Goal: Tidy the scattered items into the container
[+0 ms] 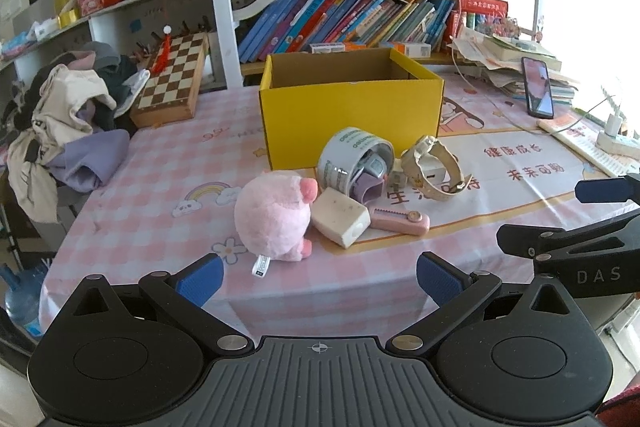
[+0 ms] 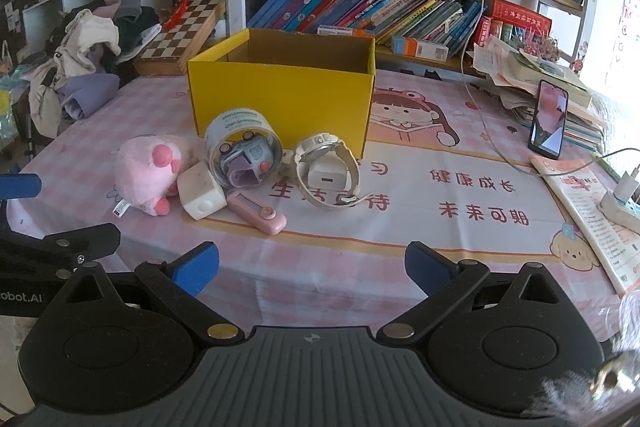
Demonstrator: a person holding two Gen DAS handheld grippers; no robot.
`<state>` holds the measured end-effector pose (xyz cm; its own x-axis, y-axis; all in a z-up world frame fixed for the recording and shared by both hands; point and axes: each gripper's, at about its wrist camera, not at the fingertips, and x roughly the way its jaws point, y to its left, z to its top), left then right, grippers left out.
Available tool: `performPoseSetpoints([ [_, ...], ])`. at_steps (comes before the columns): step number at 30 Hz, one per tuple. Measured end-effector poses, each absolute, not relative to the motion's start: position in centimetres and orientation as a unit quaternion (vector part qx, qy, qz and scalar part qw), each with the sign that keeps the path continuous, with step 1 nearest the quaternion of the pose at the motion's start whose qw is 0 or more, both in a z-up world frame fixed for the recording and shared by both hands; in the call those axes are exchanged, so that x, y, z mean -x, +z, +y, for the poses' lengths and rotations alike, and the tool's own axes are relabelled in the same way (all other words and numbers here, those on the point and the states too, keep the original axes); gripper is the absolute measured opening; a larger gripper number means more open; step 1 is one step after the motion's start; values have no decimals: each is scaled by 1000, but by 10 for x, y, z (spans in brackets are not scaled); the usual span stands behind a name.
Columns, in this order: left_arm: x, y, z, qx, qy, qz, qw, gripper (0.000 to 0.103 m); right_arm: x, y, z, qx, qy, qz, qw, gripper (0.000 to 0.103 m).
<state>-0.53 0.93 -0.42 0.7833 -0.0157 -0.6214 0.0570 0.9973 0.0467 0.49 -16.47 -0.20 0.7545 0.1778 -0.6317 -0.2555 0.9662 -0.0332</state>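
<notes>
Jaws spread on both grippers; right wrist alone shows charger [image 2: 325, 179] inside watch [image 2: 328, 169].

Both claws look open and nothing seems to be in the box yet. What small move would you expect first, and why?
Probably the left claw eases forward toward the pink pig plush. It is the nearest loose item, almost straight ahead of that claw's spread jaws, and lies at the left end of the cluster in front of the yellow box. The right claw is open too, empty, farther from it.

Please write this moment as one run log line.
left gripper: open | right gripper: open | yellow box: nothing visible inside | pink pig: on table
</notes>
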Motion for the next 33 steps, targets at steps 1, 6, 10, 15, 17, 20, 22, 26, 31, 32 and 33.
performPoseSetpoints([
  [1,5,-4,10,-29,-20,329,944,103,-5,-2,-165,59,117,330,935,101],
  [6,4,-4,12,-21,-24,325,945,103,-6,-2,-166,58,118,330,935,101],
  [10,1,-5,13,-14,-24,324,946,103,-9,-2,-169,55,114,329,936,99],
  [15,-3,-5,14,-9,-21,321,947,102,-11,-2,-173,53,110,327,937,93],
  [17,-5,-6,14,-9,-20,320,947,102,-14,-2,-174,51,109,326,938,92],
  [20,-8,-7,15,-9,-17,322,946,102,-20,-4,-175,47,109,329,937,92],
  [22,-11,-7,16,-7,-12,323,946,102,-25,-6,-174,47,111,332,936,92],
  [26,-18,-9,20,-3,0,324,946,102,-37,-8,-173,46,115,337,933,92],
  [31,-30,-12,23,-1,9,331,944,102,-51,-12,-171,45,119,345,930,92],
  [32,-33,-13,24,-1,11,332,943,102,-53,-13,-171,45,120,346,929,92],
  [33,-36,-13,24,-1,12,333,943,101,-56,-13,-171,45,121,348,929,92],
])
